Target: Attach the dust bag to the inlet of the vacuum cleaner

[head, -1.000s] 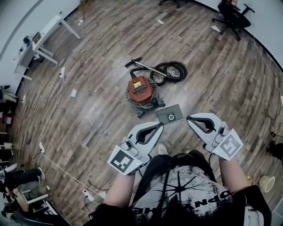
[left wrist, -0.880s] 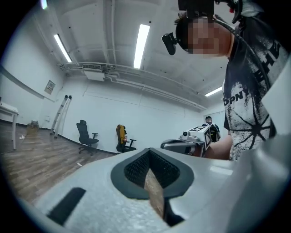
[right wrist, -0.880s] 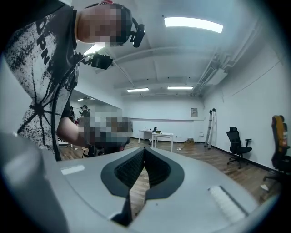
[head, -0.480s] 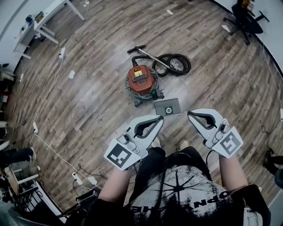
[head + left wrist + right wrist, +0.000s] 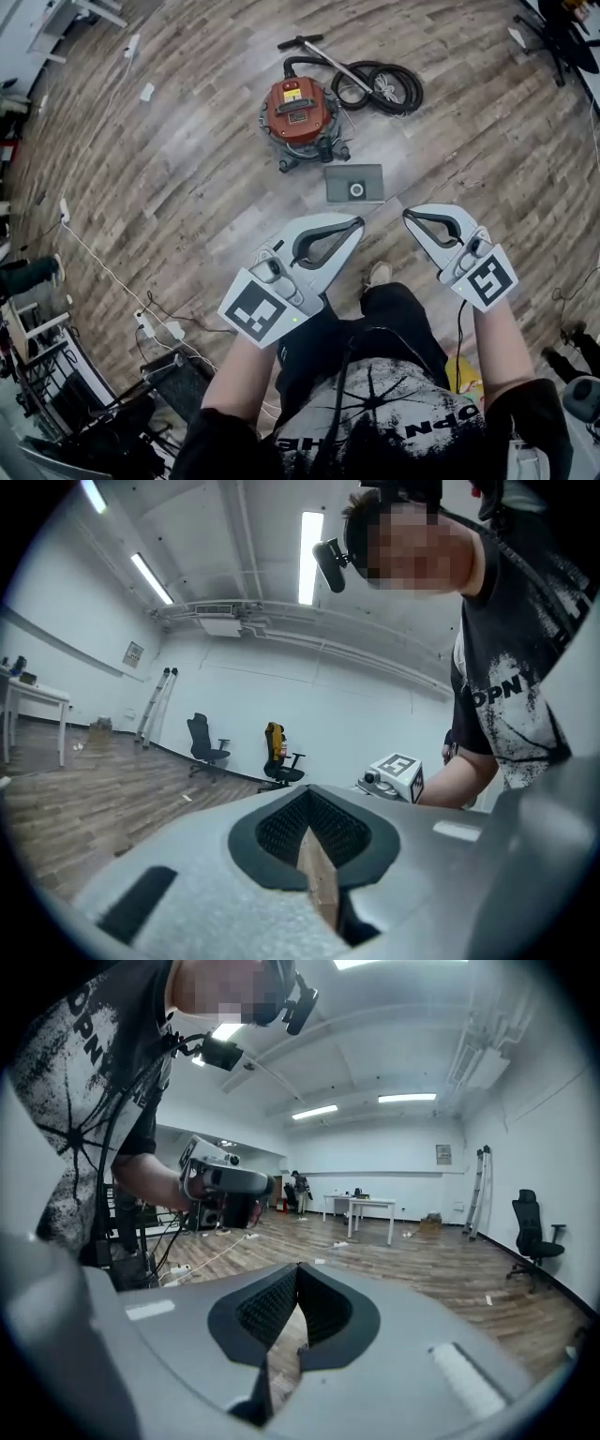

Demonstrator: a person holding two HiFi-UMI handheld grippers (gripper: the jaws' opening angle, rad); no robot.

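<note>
A red canister vacuum cleaner (image 5: 298, 114) stands on the wood floor, its black hose (image 5: 380, 84) coiled to its right. A flat grey dust bag (image 5: 354, 184) with a round collar lies on the floor just in front of the vacuum. My left gripper (image 5: 357, 224) is held well short of the bag, shut and empty. My right gripper (image 5: 408, 217) is beside it, also shut with nothing in it. In the left gripper view the jaws (image 5: 306, 825) meet; in the right gripper view the jaws (image 5: 298, 1283) meet too. Neither gripper view shows the vacuum or the bag.
A white cable (image 5: 103, 272) runs across the floor at the left to a power strip (image 5: 159, 328). An office chair (image 5: 562, 23) stands at the far right. My shoe (image 5: 378, 275) shows between the grippers. A table (image 5: 367, 1206) stands far off in the right gripper view.
Both grippers have sunk lower and the head has tipped forward, so the vacuum and bag sit higher in the head view. Both pairs of jaws stay shut.
</note>
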